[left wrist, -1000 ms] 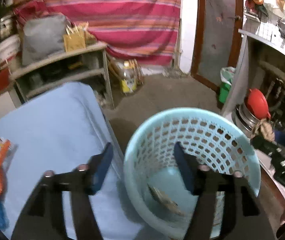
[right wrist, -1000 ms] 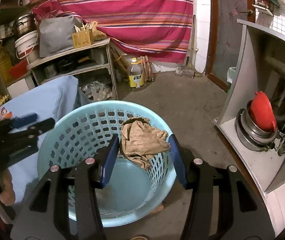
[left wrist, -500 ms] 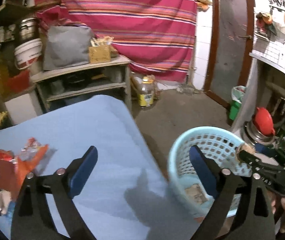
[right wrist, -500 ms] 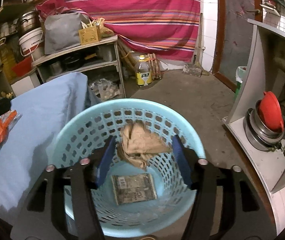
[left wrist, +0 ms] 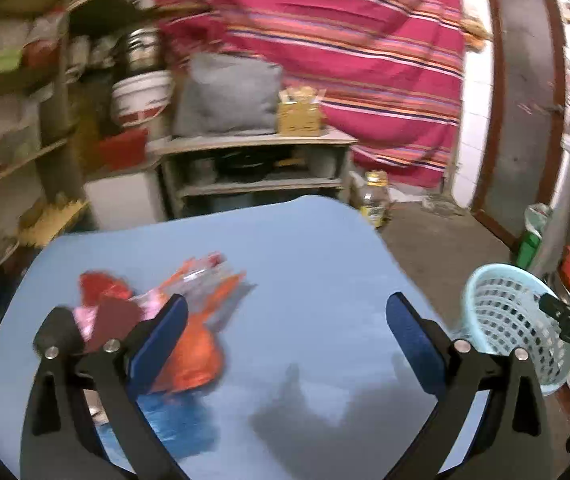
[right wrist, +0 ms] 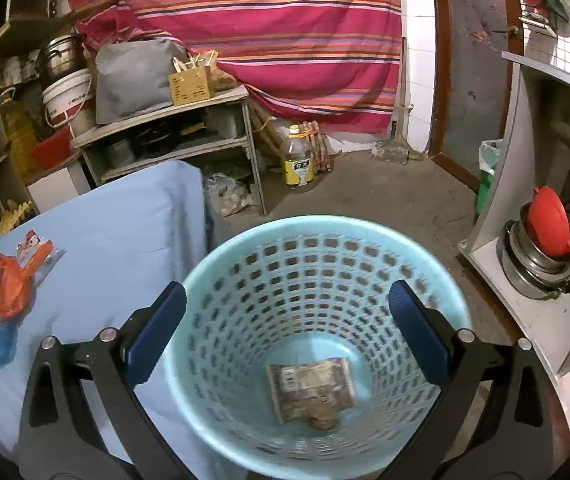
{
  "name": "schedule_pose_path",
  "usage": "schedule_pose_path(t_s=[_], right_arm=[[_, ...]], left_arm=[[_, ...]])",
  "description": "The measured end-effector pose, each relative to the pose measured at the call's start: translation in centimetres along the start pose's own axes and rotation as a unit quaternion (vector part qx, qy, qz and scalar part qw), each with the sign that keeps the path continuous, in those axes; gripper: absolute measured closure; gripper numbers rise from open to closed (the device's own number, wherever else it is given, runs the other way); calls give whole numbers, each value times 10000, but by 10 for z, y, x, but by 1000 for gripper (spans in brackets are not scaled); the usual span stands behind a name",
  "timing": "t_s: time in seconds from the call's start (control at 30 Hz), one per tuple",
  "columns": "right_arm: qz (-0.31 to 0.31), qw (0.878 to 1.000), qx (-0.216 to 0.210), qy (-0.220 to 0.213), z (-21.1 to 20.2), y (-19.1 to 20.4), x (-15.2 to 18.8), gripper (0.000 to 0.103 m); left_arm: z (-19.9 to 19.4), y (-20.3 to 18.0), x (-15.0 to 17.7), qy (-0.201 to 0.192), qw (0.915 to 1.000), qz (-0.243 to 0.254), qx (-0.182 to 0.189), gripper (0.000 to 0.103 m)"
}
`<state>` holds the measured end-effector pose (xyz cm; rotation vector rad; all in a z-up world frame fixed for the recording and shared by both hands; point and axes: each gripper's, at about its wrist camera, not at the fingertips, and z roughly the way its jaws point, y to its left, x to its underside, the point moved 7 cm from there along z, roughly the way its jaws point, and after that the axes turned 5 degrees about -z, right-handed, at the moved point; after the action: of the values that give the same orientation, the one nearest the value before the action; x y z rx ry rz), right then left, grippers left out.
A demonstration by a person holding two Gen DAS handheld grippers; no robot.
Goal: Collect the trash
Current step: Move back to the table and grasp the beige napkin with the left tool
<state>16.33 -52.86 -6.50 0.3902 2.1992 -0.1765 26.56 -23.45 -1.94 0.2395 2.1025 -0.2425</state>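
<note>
Right gripper (right wrist: 287,328) over basket (right wrist: 221,280), jaws opening, nothing between; paper (right wrist: 311,386) inside. Left gripper (left wrist: 285,340) opening, empty, near wrappers (left wrist: 193,344) (blurred) on table (left wrist: 305,260).

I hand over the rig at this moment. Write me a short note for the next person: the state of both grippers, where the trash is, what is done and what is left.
Left gripper: jaws opening, nothing between them, above the light blue tablecloth.
Right gripper: jaws opening, empty, over the pale blue perforated plastic basket on the floor beside the table.
Done: a brownish printed paper wrapper and a small brown crumpled scrap lie at the basket's bottom.
Left: an orange-red plastic snack wrapper, a blue plastic piece and some blurred reddish scraps near it lie on the table.
</note>
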Motion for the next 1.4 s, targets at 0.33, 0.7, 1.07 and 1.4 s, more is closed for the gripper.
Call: schedule_pose_path(t_s=[0.33, 0.7, 1.07, 1.4], right_arm=[[-648, 9978, -4, -123, 1, 111, 7, 4], [-1286, 9912, -296, 94, 13, 222, 17, 4], [-1570, 9841, -712, 428, 31, 308, 18, 4], [-1483, 9870, -392, 489, 35, 274, 22, 4]], left_arm=[[-9, 148, 28, 251, 9930, -100, -1146, 6], [-26, 287, 71, 470, 9806, -764, -1741, 6], [-22, 280, 74, 711, 9867, -904, -1147, 6], [-8, 207, 65, 833, 9939, -676, -260, 6]])
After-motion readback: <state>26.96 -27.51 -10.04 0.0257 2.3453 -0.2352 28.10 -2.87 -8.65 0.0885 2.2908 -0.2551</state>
